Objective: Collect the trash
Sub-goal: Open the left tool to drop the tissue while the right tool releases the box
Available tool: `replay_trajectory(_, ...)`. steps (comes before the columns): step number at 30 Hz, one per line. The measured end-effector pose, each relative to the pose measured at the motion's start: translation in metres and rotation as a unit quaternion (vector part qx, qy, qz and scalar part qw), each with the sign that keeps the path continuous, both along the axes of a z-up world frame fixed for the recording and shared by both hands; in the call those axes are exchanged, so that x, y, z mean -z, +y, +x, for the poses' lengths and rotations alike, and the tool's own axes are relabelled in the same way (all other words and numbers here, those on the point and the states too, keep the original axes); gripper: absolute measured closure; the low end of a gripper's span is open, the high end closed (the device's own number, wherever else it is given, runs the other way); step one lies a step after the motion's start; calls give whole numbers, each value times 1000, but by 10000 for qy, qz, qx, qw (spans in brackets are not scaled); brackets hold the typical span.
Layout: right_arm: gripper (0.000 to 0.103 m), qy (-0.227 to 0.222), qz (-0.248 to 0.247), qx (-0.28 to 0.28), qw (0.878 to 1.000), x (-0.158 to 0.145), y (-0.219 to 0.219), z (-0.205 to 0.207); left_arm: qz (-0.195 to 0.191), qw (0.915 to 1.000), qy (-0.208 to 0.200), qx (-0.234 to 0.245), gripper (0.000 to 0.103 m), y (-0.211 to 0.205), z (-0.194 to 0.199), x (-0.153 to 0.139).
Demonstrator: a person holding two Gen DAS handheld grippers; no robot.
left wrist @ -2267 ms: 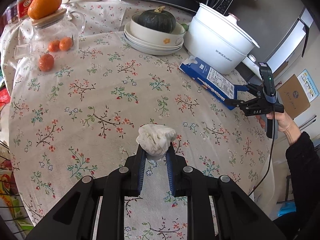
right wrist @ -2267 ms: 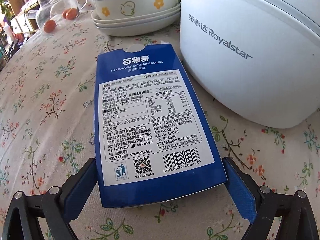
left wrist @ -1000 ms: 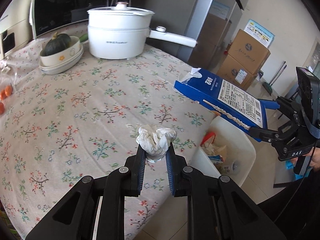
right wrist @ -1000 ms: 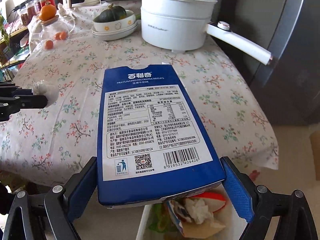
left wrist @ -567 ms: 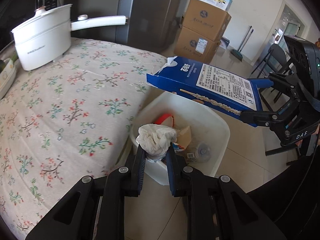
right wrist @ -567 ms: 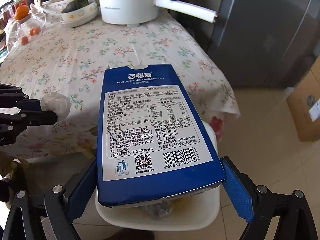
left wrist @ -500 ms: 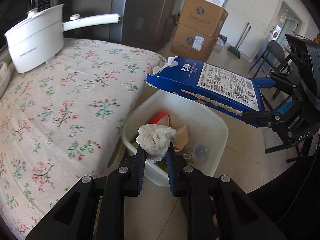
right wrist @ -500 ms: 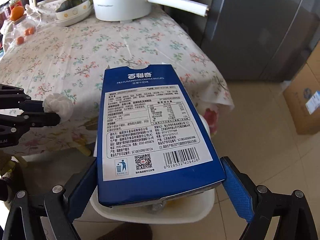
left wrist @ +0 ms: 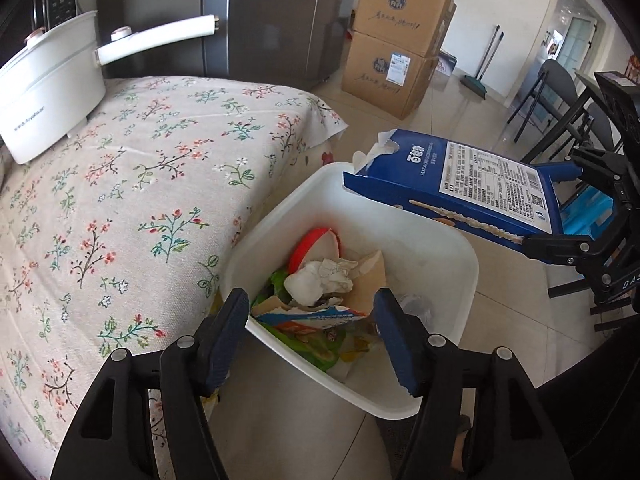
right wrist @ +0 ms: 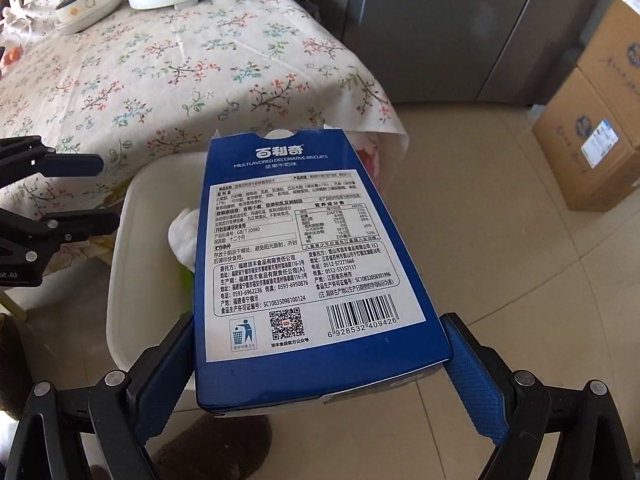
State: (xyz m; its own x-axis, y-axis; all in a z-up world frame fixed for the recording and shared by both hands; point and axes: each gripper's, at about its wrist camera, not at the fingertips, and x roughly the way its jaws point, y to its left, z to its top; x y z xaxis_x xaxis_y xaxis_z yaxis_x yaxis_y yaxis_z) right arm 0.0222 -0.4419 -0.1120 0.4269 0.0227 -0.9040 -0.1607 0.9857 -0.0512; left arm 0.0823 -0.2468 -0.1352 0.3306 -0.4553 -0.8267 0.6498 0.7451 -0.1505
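Note:
A white trash bin (left wrist: 436,240) stands on the floor beside the table, holding wrappers and a red lid. A crumpled white tissue (left wrist: 316,282) lies on top of that trash, also seen as the tissue (right wrist: 182,236) in the right wrist view. My left gripper (left wrist: 311,304) hovers over the bin's near rim; its jaws are opening and nothing is between them. My right gripper (right wrist: 320,364) is shut on a blue biscuit box (right wrist: 304,248), held tilted above the bin (right wrist: 128,240). The left wrist view shows the box (left wrist: 460,184) over the far rim.
The table with a floral cloth (left wrist: 120,180) lies left of the bin, with a white electric pot (left wrist: 48,92) on it. Stacked cardboard boxes (left wrist: 396,52), a dark fridge (left wrist: 272,20) and black chairs (left wrist: 560,92) stand on the tiled floor.
Both grippers moved from over the table to over the bin. The left jaws spread apart and the tissue dropped from them into the bin. The box stays gripped.

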Motion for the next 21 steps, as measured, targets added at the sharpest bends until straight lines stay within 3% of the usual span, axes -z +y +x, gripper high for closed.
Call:
replay_trajectory(13,7,612,-345,-251,9972,24,33,20,71,9982,-196,-568,21,61,-16,-29)
replay_trajectory(21,5,433,-142,-130,9989,11,50,31,193,9934,-360,-1072,14,99,-27,-45)
